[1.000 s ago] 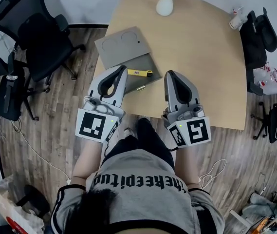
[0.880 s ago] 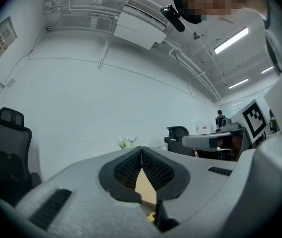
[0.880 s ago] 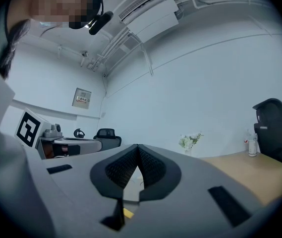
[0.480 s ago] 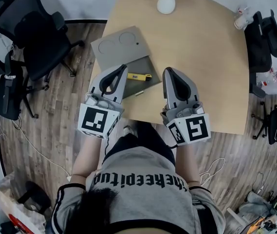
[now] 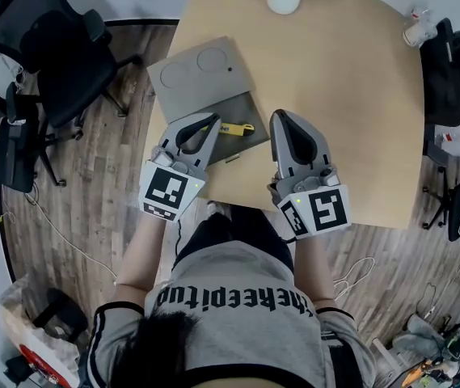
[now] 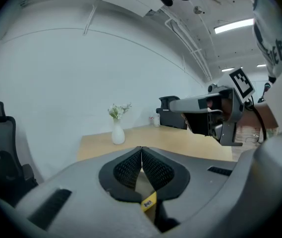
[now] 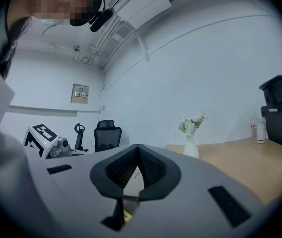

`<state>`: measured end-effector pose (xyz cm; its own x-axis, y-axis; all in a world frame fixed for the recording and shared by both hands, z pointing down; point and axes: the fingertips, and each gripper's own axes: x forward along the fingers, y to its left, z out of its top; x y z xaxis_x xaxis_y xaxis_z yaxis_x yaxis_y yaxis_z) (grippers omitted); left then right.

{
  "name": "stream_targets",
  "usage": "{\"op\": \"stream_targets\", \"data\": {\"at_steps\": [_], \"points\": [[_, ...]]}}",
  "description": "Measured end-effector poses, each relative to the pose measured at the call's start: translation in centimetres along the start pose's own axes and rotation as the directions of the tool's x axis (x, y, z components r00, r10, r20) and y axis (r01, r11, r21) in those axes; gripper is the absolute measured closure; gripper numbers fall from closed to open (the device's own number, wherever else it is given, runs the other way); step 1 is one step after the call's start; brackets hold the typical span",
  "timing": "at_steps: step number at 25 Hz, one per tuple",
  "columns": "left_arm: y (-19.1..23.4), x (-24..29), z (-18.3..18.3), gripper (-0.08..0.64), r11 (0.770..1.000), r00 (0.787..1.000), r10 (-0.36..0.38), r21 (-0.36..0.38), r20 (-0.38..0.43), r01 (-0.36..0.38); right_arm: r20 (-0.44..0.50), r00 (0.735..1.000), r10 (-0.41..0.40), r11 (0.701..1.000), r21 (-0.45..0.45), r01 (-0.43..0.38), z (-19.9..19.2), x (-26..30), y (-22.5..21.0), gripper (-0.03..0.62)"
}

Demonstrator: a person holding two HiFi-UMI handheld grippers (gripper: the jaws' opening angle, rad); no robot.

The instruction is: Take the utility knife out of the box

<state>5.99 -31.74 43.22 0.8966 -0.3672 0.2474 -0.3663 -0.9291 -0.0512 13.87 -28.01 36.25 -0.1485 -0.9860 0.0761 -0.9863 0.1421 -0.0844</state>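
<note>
**Yellow knife being sized up in an open grey box**

Yellow is being picked out just left of centre in the head view. The utility knife (image 5: 238,128) is lying in the lower half of the box (image 5: 213,103), right beside the tip of the left gripper (image 5: 212,122). Both tongs are being held pressed together and empty. The left gripper is poised over the tray, and the right gripper (image 5: 283,116) is being kept over bare table (image 5: 351,95), to the right of the box.

Trouble is being risked here. If those closed jaws are driven down without being spread, the knife is likely to be shoved along the tray or wedged against its wall. The box is sitting close to the table's left edge, so a hard nudge could send it sliding off.

As for contents, the box is lying open, its lid (image 5: 197,65) folded back toward the upper left with two round hollows showing. Only the knife is being seen in the tray, part of which is being covered by the left gripper.
</note>
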Motion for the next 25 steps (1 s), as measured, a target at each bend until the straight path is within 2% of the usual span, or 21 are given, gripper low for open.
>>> {"op": "stream_targets", "data": {"at_steps": [5,12,18,21,25], "points": [[-1.2,2.1,-2.7,0.541,0.992,0.991,-0.094,0.069,-0.097,0.101,-0.020,1.000,0.011,1.000,0.017,-0.010,-1.1,0.5,-0.8,0.586],[-2.6,4.5,-6.2,0.540,0.966,0.953,-0.213,0.101,-0.217,0.239,-0.048,0.999,0.010,0.999,0.037,-0.008,-2.2,0.6,-2.0,0.586],[-3.3,5.9,-9.7,0.537,0.927,0.894,-0.289,0.132,-0.343,0.351,-0.065,0.998,0.001,0.999,0.053,0.002,-2.9,0.6,-3.3,0.586],[-3.7,6.5,-11.0,0.483,0.905,0.859,-0.327,0.133,-0.393,0.405,-0.068,0.998,-0.001,0.998,0.056,0.005,-3.0,0.5,-3.9,0.587],[-4.2,7.1,-12.9,0.446,0.865,0.804,-0.370,0.142,-0.466,0.481,-0.074,0.997,-0.007,0.998,0.061,0.011,-3.3,0.5,-4.7,0.587]]}}
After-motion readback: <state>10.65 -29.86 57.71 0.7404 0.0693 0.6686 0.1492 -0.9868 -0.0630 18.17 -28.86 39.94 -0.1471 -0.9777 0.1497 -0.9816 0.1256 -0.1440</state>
